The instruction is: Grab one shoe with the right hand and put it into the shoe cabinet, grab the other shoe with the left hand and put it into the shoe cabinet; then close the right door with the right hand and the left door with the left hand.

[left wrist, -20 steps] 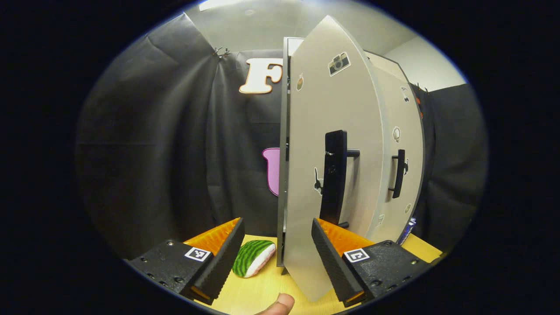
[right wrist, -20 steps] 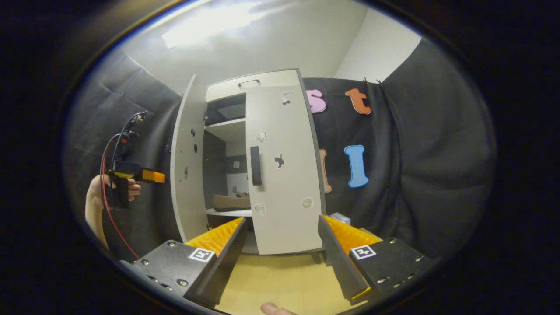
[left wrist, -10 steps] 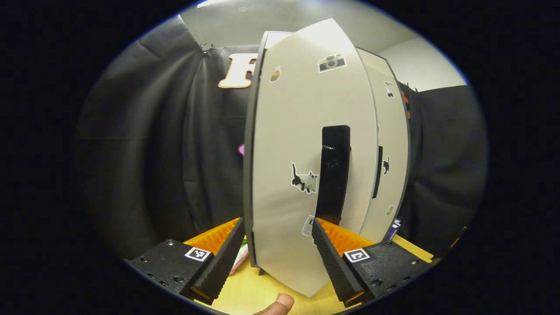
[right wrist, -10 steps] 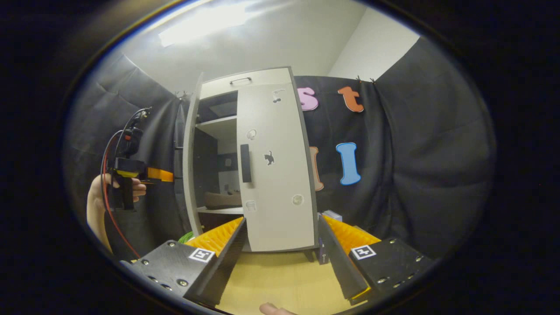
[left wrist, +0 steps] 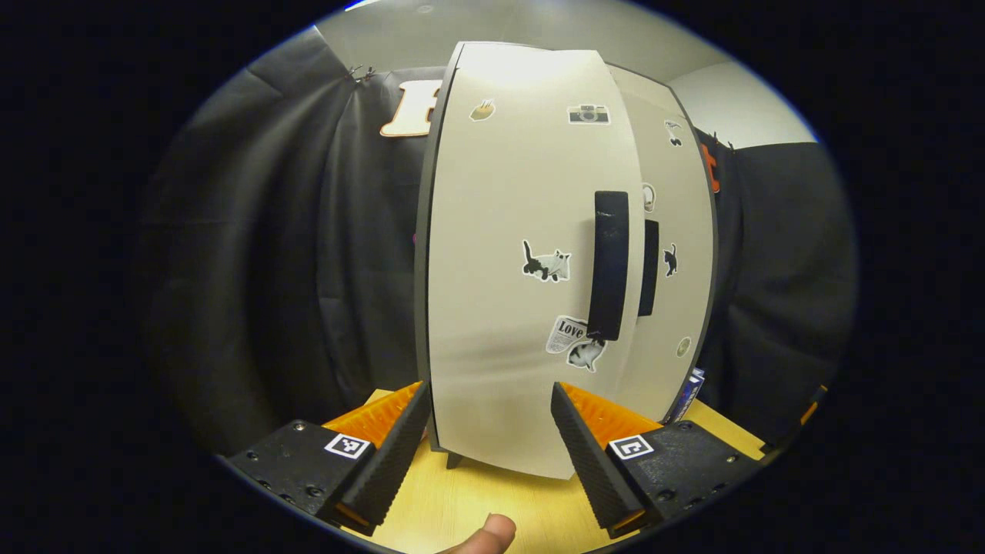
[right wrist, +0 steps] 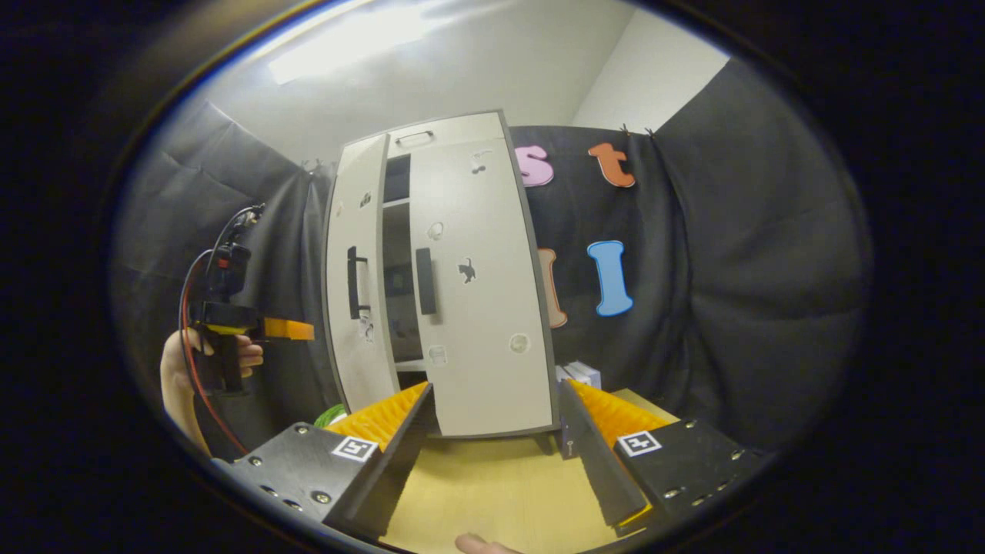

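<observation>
My left jaws gape wide and empty before the left door (left wrist: 508,254), nearly shut. It looks a stiff, light panel; I'd push beside its handle (left wrist: 609,265) at three o'clock.

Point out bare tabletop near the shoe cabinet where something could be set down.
Free: the yellow tabletop in front of the shoe cabinet, between the right hand-held gripper fingers. Crowded: a small box at the cabinet's right foot, a green thing at its left.
</observation>
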{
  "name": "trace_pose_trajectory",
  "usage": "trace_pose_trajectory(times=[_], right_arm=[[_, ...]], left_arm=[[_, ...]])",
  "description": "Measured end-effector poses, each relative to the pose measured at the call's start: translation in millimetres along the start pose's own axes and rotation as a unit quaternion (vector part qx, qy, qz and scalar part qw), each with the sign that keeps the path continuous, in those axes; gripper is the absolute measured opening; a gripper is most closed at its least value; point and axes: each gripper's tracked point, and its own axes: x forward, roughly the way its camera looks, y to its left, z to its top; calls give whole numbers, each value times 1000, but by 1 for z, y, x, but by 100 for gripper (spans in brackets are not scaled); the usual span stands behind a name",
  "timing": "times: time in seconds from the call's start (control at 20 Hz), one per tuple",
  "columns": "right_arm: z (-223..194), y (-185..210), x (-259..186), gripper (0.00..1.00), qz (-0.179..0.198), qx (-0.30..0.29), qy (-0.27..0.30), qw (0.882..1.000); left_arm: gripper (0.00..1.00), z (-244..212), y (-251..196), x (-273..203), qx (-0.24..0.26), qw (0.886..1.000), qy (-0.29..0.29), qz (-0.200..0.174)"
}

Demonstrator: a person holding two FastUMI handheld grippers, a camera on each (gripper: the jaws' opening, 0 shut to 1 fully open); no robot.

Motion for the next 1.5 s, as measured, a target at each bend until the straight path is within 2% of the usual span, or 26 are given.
trace_pose_trajectory(times=[0.05, 0.2, 0.3, 0.35, 0.45, 0.55, 0.6, 0.75, 0.8, 0.9, 1.2, 1.25, 1.3, 1.4, 1.45, 1.5], right_arm=[[-1, 0, 0, 97, -2, -1, 0, 1000], [-4, -1, 3, 97, -16, -11, 8, 1000], [-5, 5, 5, 98, -11, -9, 9, 1000], [-4, 7, 5, 98, -11, -12, 10, 1000], [-4, 4, 7, 97, -22, -29, 11, 999], [-4, 14, 10, 94, -13, -30, 13, 999], [-4, 20, 10, 98, -4, -26, 13, 1000], [-5, 27, 10, 94, 5, -25, 14, 1000], [-4, 27, 10, 98, 5, -25, 13, 1000], [-2, 30, 8, 98, 7, -20, 10, 1000], [11, 29, 1, 98, 9, -17, -2, 1000], [15, 28, 1, 94, 10, -19, -4, 1000], [20, 26, -1, 98, 9, -22, -10, 1000], [29, 20, -4, 98, -1, -24, -21, 999], [33, 19, -3, 93, -1, -27, -25, 999], [38, 18, -2, 94, -1, -32, -27, 999]], left_arm=[[97, -3, 2, -7, -1, 1000, -4, 2], [97, 3, 9, -28, 2, 1000, -20, 13], [97, 10, 14, -44, 8, 999, -38, 26], [94, 11, 14, -53, 8, 998, -47, 30], [97, 19, 9, -75, 10, 997, -71, 32], [97, 22, 1, -96, 24, 995, -93, 32], [97, 24, -2, -107, 34, 993, -103, 36], [96, 15, -15, -129, 50, 992, -115, 33], [96, 10, -18, -134, 40, 992, -113, 31], [94, 0, -24, -141, 15, 994, -107, 26], [96, -6, -26, -145, 18, 993, -105, 41], [96, -8, -29, -143, 14, 994, -104, 38], [96, -8, -32, -141, 8, 994, -102, 33], [96, -9, -33, -136, 2, 994, -100, 32], [96, -11, -32, -133, -4, 994, -99, 36], [96, -10, -30, -131, -18, 994, -100, 37]])
